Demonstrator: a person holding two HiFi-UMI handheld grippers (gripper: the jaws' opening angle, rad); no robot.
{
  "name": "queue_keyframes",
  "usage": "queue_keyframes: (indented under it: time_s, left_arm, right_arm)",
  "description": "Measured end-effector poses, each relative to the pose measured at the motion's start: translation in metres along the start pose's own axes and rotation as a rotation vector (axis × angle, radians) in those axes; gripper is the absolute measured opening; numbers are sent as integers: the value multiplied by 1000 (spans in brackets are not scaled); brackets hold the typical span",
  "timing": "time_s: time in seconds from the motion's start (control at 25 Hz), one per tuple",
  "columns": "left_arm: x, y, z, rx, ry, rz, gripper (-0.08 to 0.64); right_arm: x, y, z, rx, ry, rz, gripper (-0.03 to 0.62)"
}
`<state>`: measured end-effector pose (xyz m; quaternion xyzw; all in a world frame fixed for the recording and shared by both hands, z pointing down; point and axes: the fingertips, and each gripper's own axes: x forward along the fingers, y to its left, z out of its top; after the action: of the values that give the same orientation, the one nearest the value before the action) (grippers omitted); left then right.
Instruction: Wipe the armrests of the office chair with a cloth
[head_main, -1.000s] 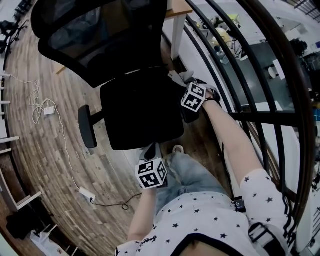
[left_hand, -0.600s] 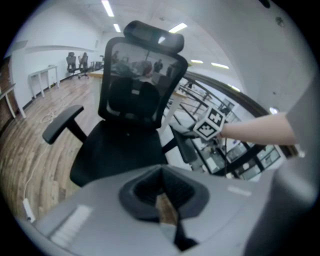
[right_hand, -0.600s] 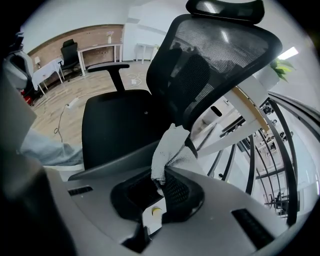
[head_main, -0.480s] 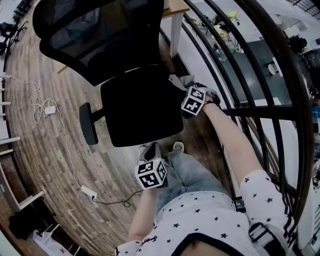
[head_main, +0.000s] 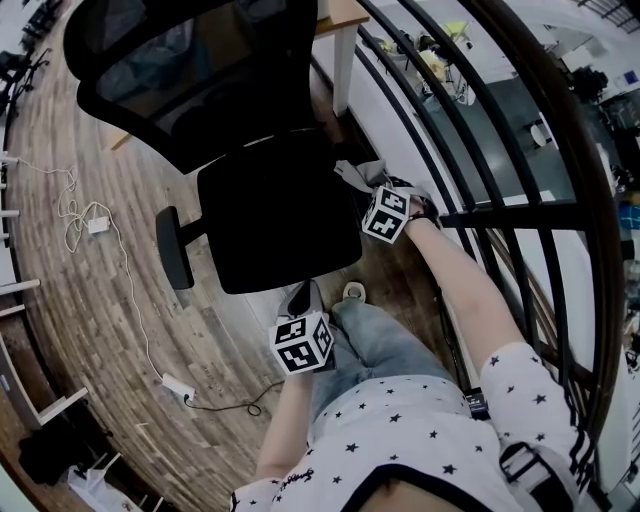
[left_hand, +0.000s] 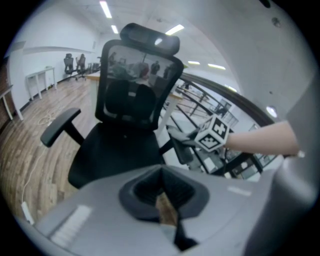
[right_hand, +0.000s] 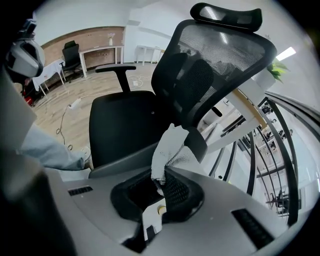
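Holding the left gripper (head_main: 303, 300) low beside a denim-clad knee (head_main: 375, 340), jaws drawn together on nothing. Pinching the grey cloth (right_hand: 169, 150) tight in the right gripper (right_hand: 161, 190) a little farther out and laying it over the nearer armrest (right_hand: 201, 145) of the office chair (head_main: 270, 210), just beside the black seat. Leaving the other armrest (head_main: 173, 262) bare on the seat's far side. Beyond, trailing a white cable (head_main: 118, 250) across the wood floor (head_main: 90, 330), and bordering it all on the right, a dark curved railing (head_main: 480, 215).

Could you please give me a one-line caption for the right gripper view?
Right gripper holds a white cloth on the black office-chair armrest.
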<state>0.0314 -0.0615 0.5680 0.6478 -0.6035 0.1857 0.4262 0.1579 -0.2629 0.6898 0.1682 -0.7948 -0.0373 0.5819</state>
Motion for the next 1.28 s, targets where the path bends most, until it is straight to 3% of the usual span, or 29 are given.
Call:
queue_keyframes:
  time_s: [1.0, 1.28]
  left_arm:
    - [-20, 6, -7, 13, -28, -9, 3]
    - [-30, 3, -12, 27, -26, -10, 3]
  right_arm:
    - [-33, 73, -24, 11, -12, 18, 28]
    - [-40, 95, -28, 8, -3, 64, 28]
